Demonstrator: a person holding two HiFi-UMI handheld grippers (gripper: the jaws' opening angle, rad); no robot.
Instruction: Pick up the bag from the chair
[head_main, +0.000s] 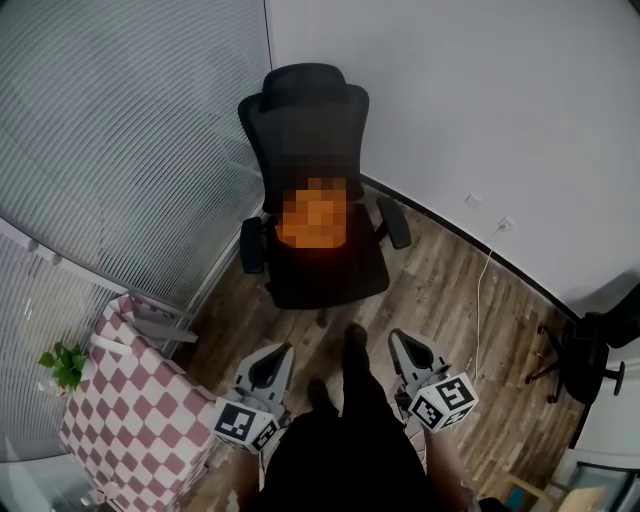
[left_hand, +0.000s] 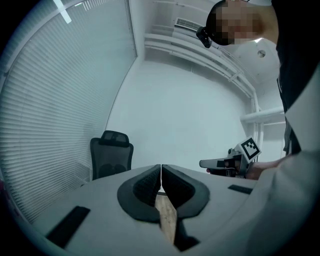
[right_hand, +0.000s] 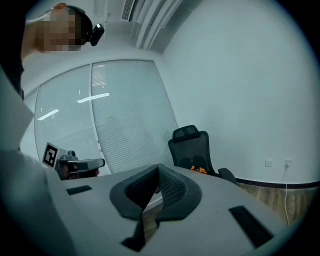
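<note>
Bag (right_hand: 198, 170) sits untouched on the office chair (head_main: 305, 140); left gripper (head_main: 279, 350) and right gripper (head_main: 399, 337), both pressed together and empty, hang well short.

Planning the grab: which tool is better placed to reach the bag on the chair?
Left, marginally: left tool sits closer in line with the orange bag than right tool. Both are shut, short of it.

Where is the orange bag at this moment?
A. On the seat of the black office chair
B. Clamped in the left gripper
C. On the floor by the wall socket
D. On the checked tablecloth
A: the head view shows the orange bag lying on the seat of the black office chair, while the left gripper and the right gripper are both shut on nothing, well short of the chair.
</note>
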